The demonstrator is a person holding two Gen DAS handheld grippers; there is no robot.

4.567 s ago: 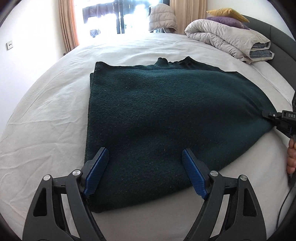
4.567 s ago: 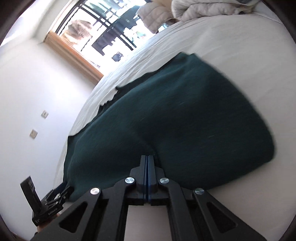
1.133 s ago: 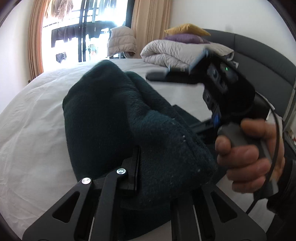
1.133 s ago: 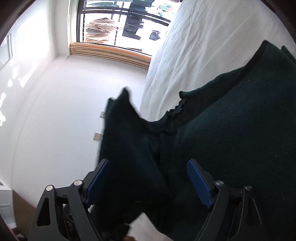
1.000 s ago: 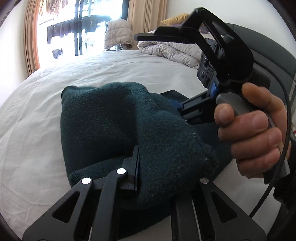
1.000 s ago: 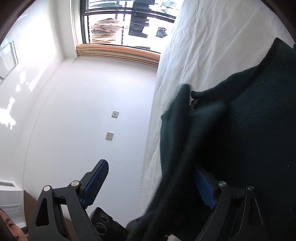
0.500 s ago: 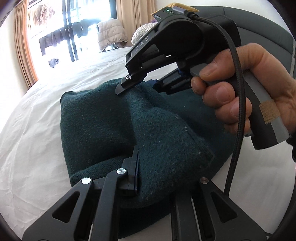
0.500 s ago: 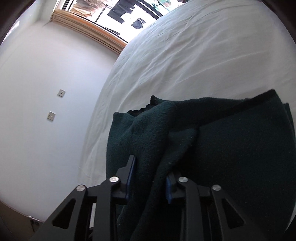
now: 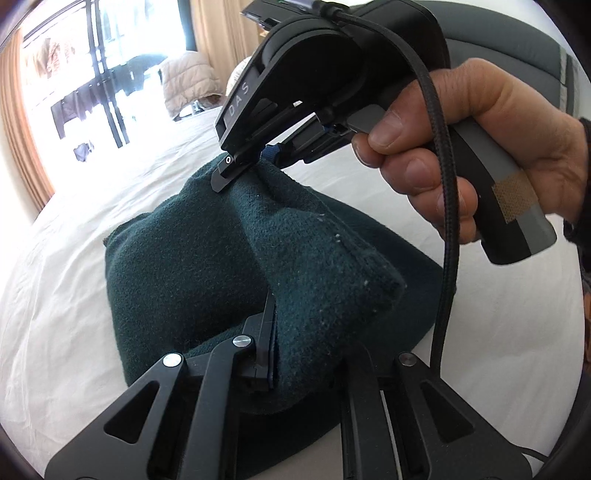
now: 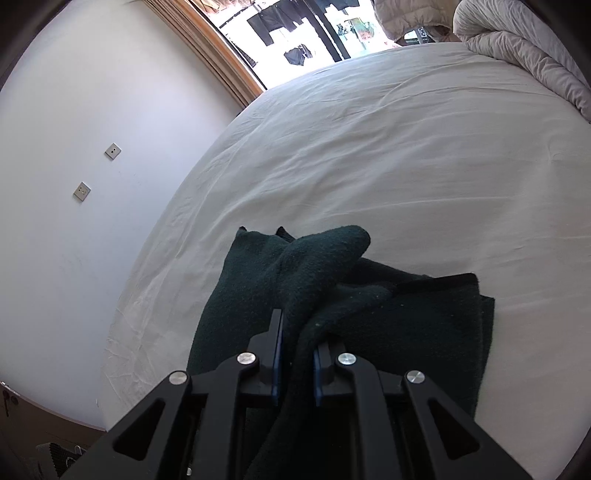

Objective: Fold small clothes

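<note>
A dark green knit garment (image 9: 192, 266) lies bunched and partly folded on the white bed sheet (image 9: 66, 295). My left gripper (image 9: 284, 332) is shut on its near edge, and cloth drapes over the right finger. A hand (image 9: 461, 155) holds my right gripper (image 9: 240, 166) above and behind it, pinching a raised ridge of the garment. In the right wrist view the right gripper (image 10: 297, 332) has its jaws closing, pads pressing a thick fold of the garment (image 10: 406, 325) between them. The rest of the garment spreads to the right on the sheet (image 10: 369, 147).
A rolled grey duvet (image 10: 517, 55) sits at the bed's far right, by the dark headboard (image 9: 498, 55). A pale puffy jacket (image 9: 184, 85) lies before the bright window (image 10: 314, 22). A white wall with two sockets (image 10: 81, 190) borders the bed's left edge.
My right gripper has gone from wide open to closed on a fold of the garment, has rolled upright and has risen. My left gripper kept its grip and shifted sideways.
</note>
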